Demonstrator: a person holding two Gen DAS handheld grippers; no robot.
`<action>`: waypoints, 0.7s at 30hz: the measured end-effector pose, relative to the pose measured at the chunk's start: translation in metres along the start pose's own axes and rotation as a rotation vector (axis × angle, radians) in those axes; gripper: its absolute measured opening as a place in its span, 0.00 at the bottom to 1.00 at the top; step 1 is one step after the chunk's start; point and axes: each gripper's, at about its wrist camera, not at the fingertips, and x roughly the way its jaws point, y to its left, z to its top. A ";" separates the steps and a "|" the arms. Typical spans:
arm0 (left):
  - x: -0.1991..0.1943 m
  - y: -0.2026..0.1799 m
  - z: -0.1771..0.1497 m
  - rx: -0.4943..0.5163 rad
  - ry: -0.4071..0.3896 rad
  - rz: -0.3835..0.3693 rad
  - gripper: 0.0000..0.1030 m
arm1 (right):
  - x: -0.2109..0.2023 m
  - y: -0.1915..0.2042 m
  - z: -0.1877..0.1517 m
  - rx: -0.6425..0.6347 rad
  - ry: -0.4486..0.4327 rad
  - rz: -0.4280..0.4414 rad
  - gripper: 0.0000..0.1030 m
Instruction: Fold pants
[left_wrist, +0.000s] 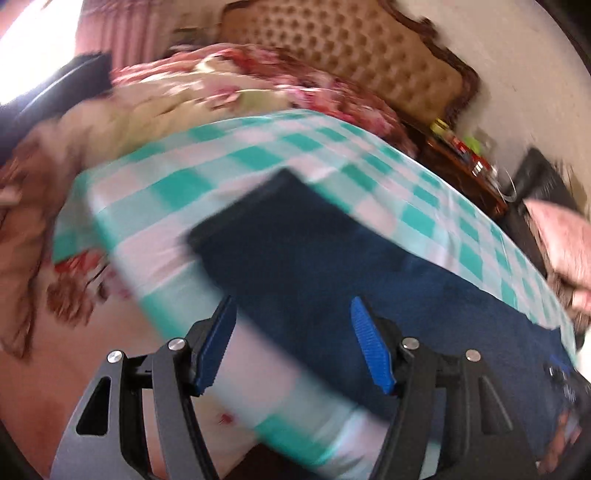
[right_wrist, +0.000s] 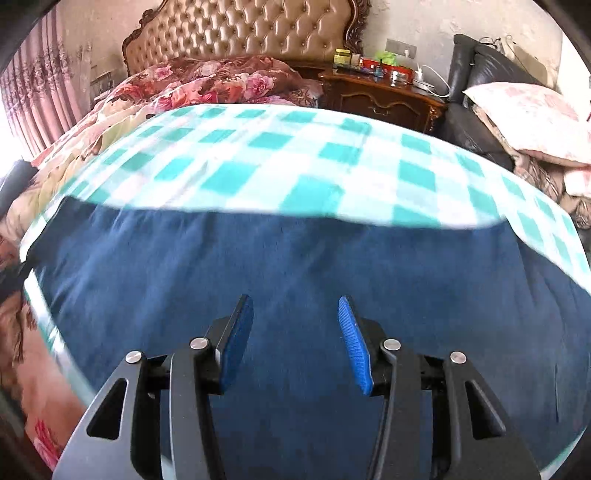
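Observation:
Dark navy pants (left_wrist: 295, 240) lie flat on a green-and-white checked cloth (left_wrist: 332, 147) spread over a bed. The left wrist view is blurred. In it the pants run from a squared end at centre down to the lower right. My left gripper (left_wrist: 292, 301) is open above the pants' near edge, one finger over the cloth and the other over the fabric, with nothing pinched. In the right wrist view the pants (right_wrist: 258, 258) fill the lower half below the checked cloth (right_wrist: 258, 147). My right gripper (right_wrist: 294, 298) hovers open over them, its pads holding nothing.
A floral quilt (right_wrist: 207, 81) is bunched against the tufted headboard (right_wrist: 240, 29). A wooden nightstand (right_wrist: 380, 96) with small items stands to the right. Beside it is a black leather chair (right_wrist: 465, 125) with a pink pillow (right_wrist: 524, 107). The bed's floral side drops off at left.

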 end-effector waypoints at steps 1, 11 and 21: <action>-0.005 0.012 -0.003 -0.019 -0.006 0.012 0.63 | 0.008 0.002 0.010 0.007 -0.001 0.015 0.46; -0.006 0.080 -0.002 -0.169 -0.023 -0.102 0.51 | 0.060 0.013 0.026 -0.075 0.035 -0.086 0.43; 0.042 0.070 0.043 -0.066 0.075 -0.171 0.41 | 0.061 0.011 0.027 -0.074 0.038 -0.091 0.44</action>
